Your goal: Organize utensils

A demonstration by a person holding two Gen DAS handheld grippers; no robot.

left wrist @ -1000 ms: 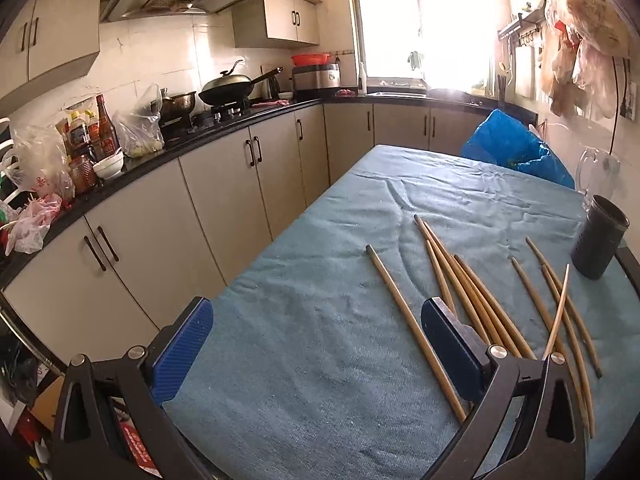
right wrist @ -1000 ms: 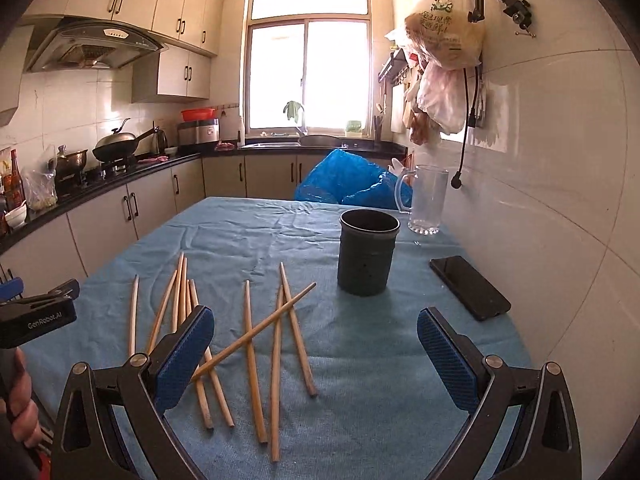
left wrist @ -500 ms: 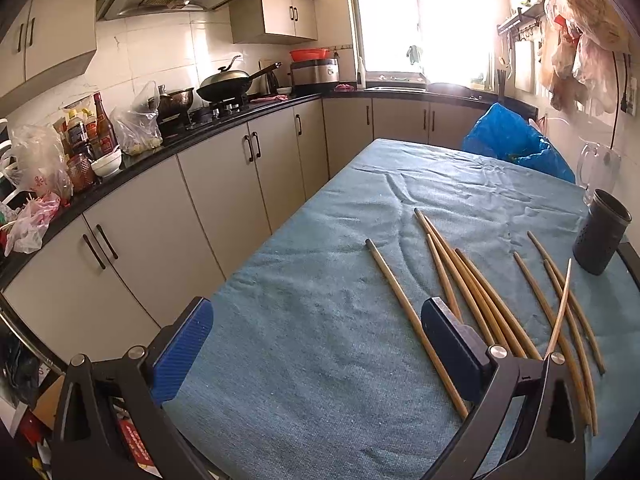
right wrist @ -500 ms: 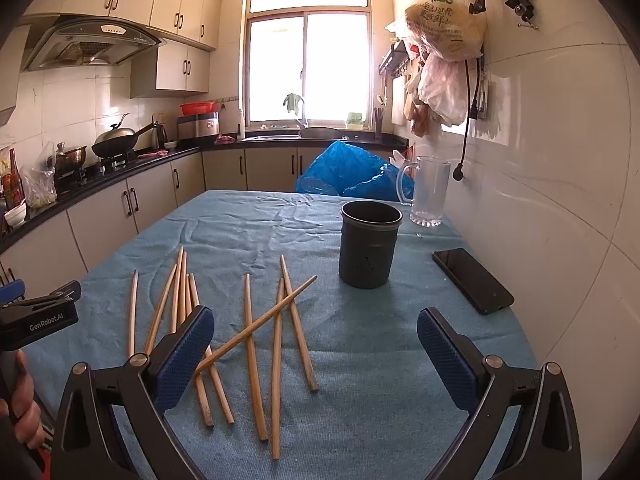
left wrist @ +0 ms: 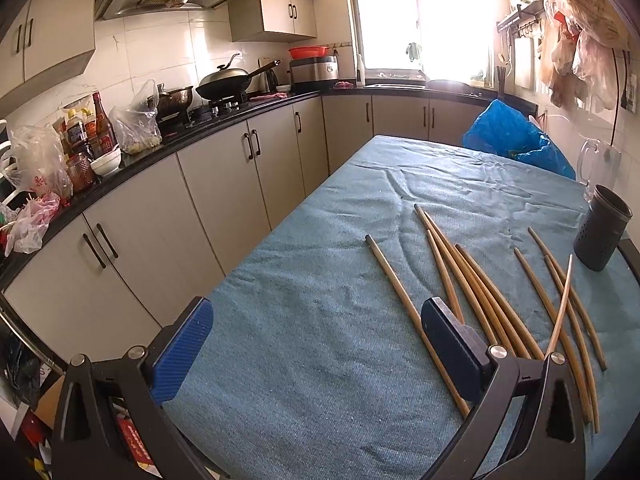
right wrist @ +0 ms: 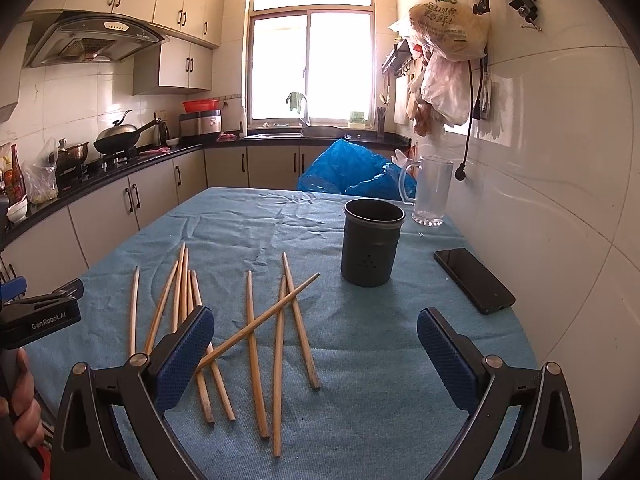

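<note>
Several wooden chopsticks [right wrist: 256,320] lie scattered on the blue tablecloth [right wrist: 380,400]; they also show in the left wrist view [left wrist: 472,292]. A dark grey utensil cup [right wrist: 372,242] stands upright behind them, empty as far as I see, and shows at the right edge of the left wrist view [left wrist: 602,234]. My right gripper [right wrist: 316,352] is open and empty above the near chopstick ends. My left gripper [left wrist: 320,344] is open and empty over the table's left edge, its right finger above a single chopstick [left wrist: 400,304]. The left gripper's body [right wrist: 40,316] shows in the right wrist view.
A black phone [right wrist: 474,280] lies right of the cup. A clear glass jug [right wrist: 430,192] and a blue plastic bag [right wrist: 352,172] stand at the table's far end. A tiled wall runs along the right. Kitchen cabinets [left wrist: 224,200] line the left.
Both grippers have shifted slightly forward toward the chopsticks. Nothing on the table has moved.
</note>
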